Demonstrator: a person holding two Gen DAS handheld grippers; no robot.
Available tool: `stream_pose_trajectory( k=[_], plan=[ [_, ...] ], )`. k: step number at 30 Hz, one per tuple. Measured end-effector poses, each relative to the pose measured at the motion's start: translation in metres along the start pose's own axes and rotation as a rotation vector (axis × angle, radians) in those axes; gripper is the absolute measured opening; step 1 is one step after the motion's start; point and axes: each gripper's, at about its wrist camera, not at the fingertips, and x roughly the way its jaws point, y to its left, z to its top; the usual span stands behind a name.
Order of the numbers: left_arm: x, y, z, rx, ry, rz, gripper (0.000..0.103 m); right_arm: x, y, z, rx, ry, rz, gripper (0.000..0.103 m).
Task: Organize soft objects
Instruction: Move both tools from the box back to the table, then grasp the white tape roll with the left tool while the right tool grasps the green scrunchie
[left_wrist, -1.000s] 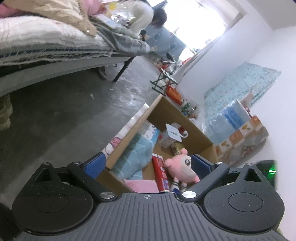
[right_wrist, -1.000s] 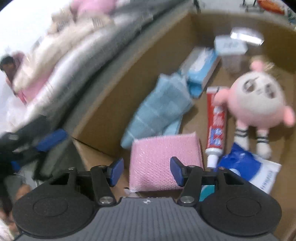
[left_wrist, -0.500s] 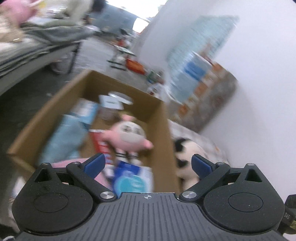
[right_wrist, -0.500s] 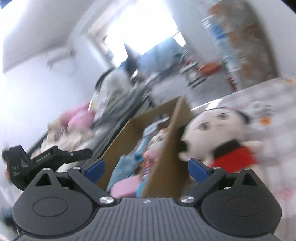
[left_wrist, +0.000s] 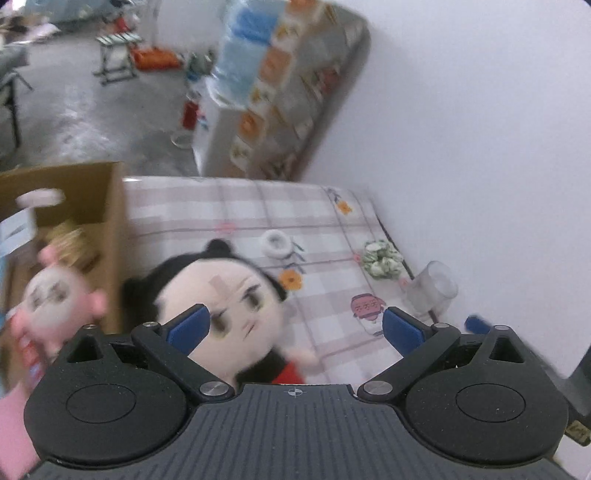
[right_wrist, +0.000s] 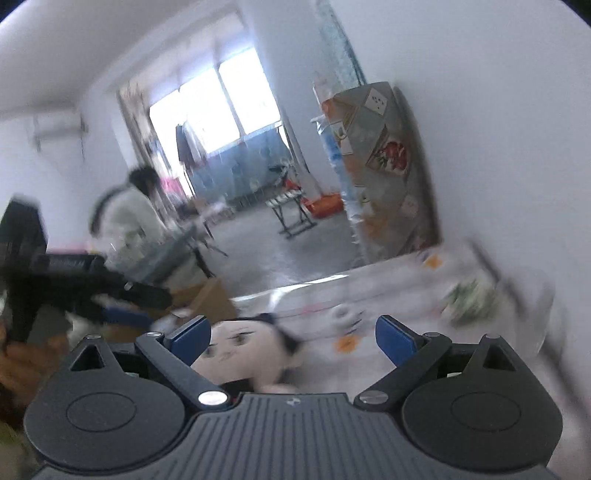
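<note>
Seen from 2 wrist cameras: black-haired plush doll (left_wrist: 225, 295) lying on the checked bed cover (left_wrist: 325, 221), just right of the cardboard box (left_wrist: 110, 206) holding a pink plush (left_wrist: 62, 295). Left gripper (left_wrist: 293, 326) and right gripper (right_wrist: 291, 338) both spread wide, jaws holding nothing, right pair just widened. Likely light, squashy, unbreakable; best pinched across the round head or the red body.

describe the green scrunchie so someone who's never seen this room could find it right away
Start at the checked cloth spread beside the cardboard box. Follow it to its far edge by the white wall, where the green scrunchie lies near a clear cup. Unlike the plain white ring nearby, it is ruffled, green-and-white patterned fabric.
</note>
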Motion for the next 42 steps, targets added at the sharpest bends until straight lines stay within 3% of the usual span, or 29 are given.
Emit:
stream_pose_trajectory(
  k=[6,11,14,19,25,29,37,42],
  plan=[
    [0.102,-0.029,0.059,0.04,0.192,0.025,0.1,0.073,-0.021,0.046,-0.221,0.154,-0.091,0.064],
    [0.184,-0.033,0.082,0.063,0.341,0.089,0.1,0.134,-0.052,0.063,-0.303,0.275,-0.132,0.064],
    [0.222,-0.02,0.093,0.021,0.381,0.139,0.099,0.169,-0.073,0.061,-0.326,0.368,-0.16,0.064],
    [0.268,-0.002,0.108,-0.049,0.436,0.154,0.097,0.212,-0.099,0.056,-0.377,0.507,-0.24,0.061],
    [0.302,0.001,0.108,-0.028,0.51,0.212,0.089,0.233,-0.122,0.056,-0.352,0.602,-0.272,0.061],
    [0.304,-0.003,0.108,-0.004,0.497,0.231,0.083,0.247,-0.134,0.054,-0.327,0.645,-0.277,0.061],
    [0.297,-0.014,0.102,0.066,0.485,0.287,0.048,0.25,-0.136,0.056,-0.327,0.644,-0.277,0.061],
    [0.295,-0.017,0.099,0.088,0.467,0.295,0.048,0.256,-0.141,0.049,-0.31,0.682,-0.29,0.054]
  ],
)
